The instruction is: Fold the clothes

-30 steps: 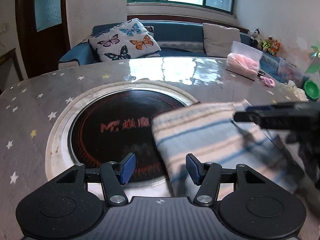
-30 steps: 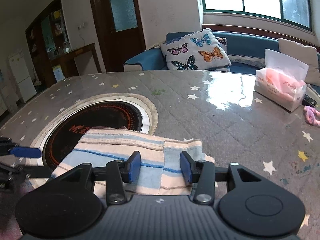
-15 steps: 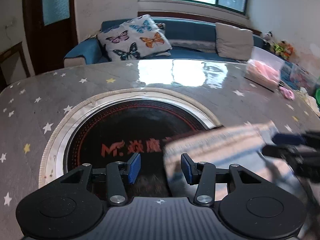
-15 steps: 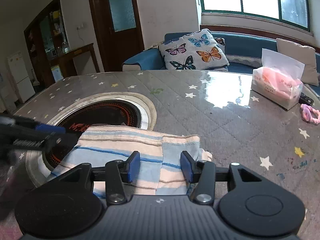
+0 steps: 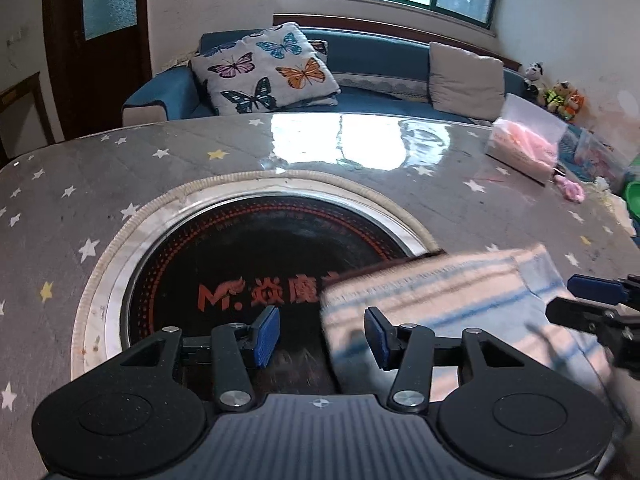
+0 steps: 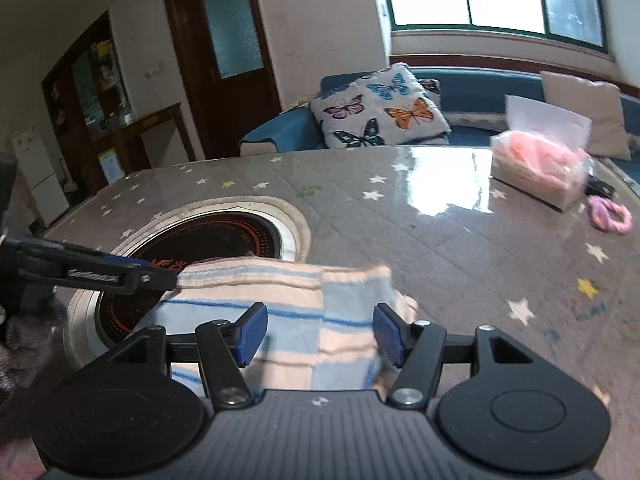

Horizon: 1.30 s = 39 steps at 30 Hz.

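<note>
Left gripper [image 5: 318, 334] shifted sideways, fingers opening, empty | right gripper [image 6: 316, 334] fingers opening over one striped cloth [image 6: 304, 300]

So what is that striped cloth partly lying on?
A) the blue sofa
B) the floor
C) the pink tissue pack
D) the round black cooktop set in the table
D: the striped cloth overlaps the edge of the black cooktop sunk into the starry table.

Star-print table [image 6: 440, 248] (round cooktop [image 5: 256, 264] inset) bears striped cloth [image 6: 304, 312], tissue pack [image 6: 540, 168], pink scrunchie [image 6: 610, 214]
</note>
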{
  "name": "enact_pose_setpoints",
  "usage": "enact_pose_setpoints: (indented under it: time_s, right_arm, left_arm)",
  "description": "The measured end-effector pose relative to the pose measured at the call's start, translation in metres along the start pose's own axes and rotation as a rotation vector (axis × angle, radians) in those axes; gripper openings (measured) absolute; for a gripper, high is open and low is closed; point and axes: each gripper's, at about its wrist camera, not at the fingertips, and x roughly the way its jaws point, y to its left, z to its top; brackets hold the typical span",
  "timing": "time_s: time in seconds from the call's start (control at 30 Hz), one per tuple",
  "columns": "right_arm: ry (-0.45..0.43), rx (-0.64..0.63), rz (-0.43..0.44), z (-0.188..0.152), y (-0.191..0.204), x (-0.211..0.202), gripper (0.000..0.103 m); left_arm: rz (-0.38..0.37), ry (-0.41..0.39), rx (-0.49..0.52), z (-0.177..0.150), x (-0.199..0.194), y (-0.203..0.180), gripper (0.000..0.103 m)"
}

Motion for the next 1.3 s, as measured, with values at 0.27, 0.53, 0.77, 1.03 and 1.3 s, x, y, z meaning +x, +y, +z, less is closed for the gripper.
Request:
enact_pose_setpoints:
  time_s: [0.27,0.53,0.77,1.03,1.3]
  right_arm:
    - [0.062,0.131,-0.016,-0.016,-0.023,-0.004,0.054]
    - [0.054,0.181,-0.002,-0.026,-0.016,-0.004,0.024]
    - [0.023,0.225,-0.027,-0.044,-0.021,-0.030,0.016]
    - [0.002,0.322,-0.106,-0.074,-0.044,-0.079,0.020]
    - [-0.029,0.312,-0.147,-0.079,-0.046,-0.081,0.040]
  left_arm:
    - [-0.097,0.034,-0.004,-0.023,-0.022,-0.016,0.051]
    - [-0.113,0.066,-0.009,-0.036,-0.023,-0.023,0.050]
    - [-0.149,0.084,-0.004,-0.042,-0.027,-0.030,0.050]
    - [-0.238,0.108,0.031,-0.042,-0.021,-0.056,0.051]
    - [-0.252,0.114,0.076,-0.037,-0.011,-0.073,0.049]
